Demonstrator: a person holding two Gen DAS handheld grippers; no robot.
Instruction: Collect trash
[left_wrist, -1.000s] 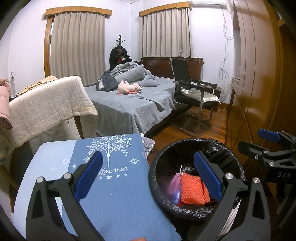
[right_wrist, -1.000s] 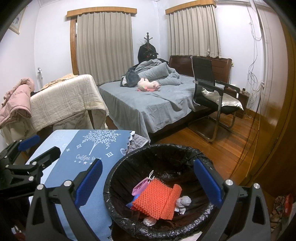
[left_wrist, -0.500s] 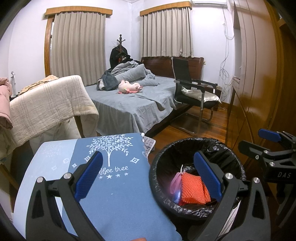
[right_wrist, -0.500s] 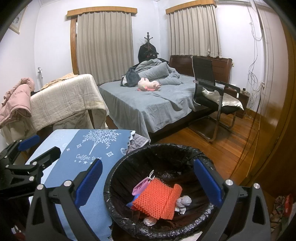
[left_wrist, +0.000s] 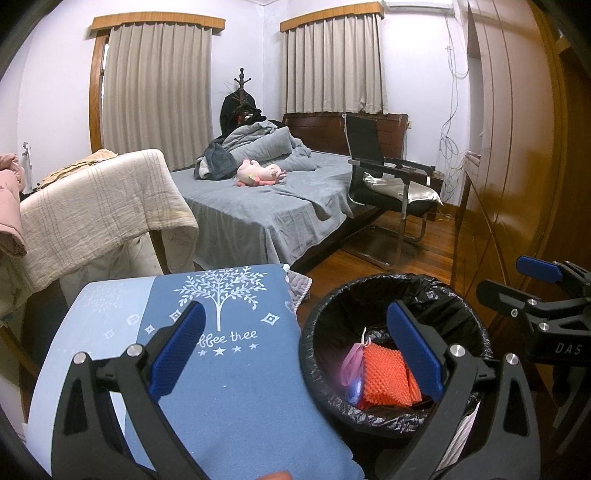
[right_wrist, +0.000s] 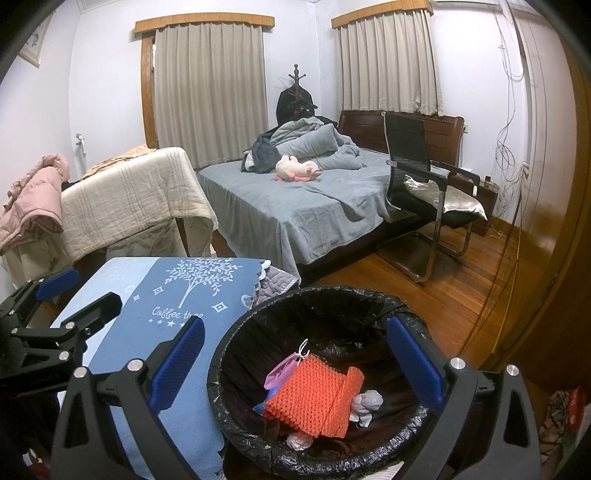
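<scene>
A round bin with a black liner (right_wrist: 332, 306) (left_wrist: 413, 291) stands on the floor beside a table with a blue cloth (left_wrist: 229, 369) (right_wrist: 166, 306). In the bin lie an orange foam net (right_wrist: 314, 397) (left_wrist: 384, 376), a pink bag (right_wrist: 282, 369) and crumpled tissues (right_wrist: 365, 402). My left gripper (left_wrist: 295, 350) is open and empty over the cloth's right edge and the bin's rim. My right gripper (right_wrist: 295, 365) is open and empty above the bin. Each gripper shows in the other's view, the right one (left_wrist: 535, 291) and the left one (right_wrist: 59, 299).
A bed with grey bedding (right_wrist: 314, 206) and a pink plush toy (right_wrist: 295, 170) stands behind. A black chair (right_wrist: 424, 184) sits to its right on the wood floor. A beige blanket drapes over furniture (right_wrist: 129, 199) at the left. A wooden wardrobe (left_wrist: 517, 166) stands on the right.
</scene>
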